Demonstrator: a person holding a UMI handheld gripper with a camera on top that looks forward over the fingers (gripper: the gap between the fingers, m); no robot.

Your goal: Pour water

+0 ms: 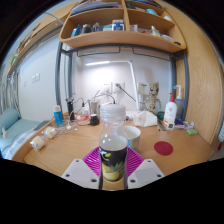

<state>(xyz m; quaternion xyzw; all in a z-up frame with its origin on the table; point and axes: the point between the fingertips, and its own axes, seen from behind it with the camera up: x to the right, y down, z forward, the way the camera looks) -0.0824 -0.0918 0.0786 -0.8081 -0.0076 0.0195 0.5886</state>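
- Nearest the lens, the gripper (113, 172) has its two white fingers (82, 172) at either side of a bottle (113, 150), the magenta pads (95, 158) showing beside it.
- Both jaws appear to press on the bottle's lower body, so they stand narrow, holding it.
- Bottle: clear, with a dark label band around the lower part and a pale, domed top; it sits between the fingers and just ahead of the lens.
- Its long axis runs upright, top pointing up toward the shelf (108, 40); no tilt shows.
- Whether its base touches the wooden tabletop (70, 145) cannot be told, since the fingers hide it.
- Just behind and right of the bottle stands a white bowl (128, 132), close to it.
- Right of the bottle, a small red round thing (163, 147) lies flat on the tabletop, well apart.
- Farther right, near the wall, stands a white bottle with a red cap (170, 111).
- Left of the bottle, the wood is bare for a stretch; a blue can (58, 116) stands beyond that, and small white things lie near the left edge.
- Along the back of the tabletop, against the wall, a row of clutter stands, too small to name.
- Overhead, the wooden shelf carries assorted things.
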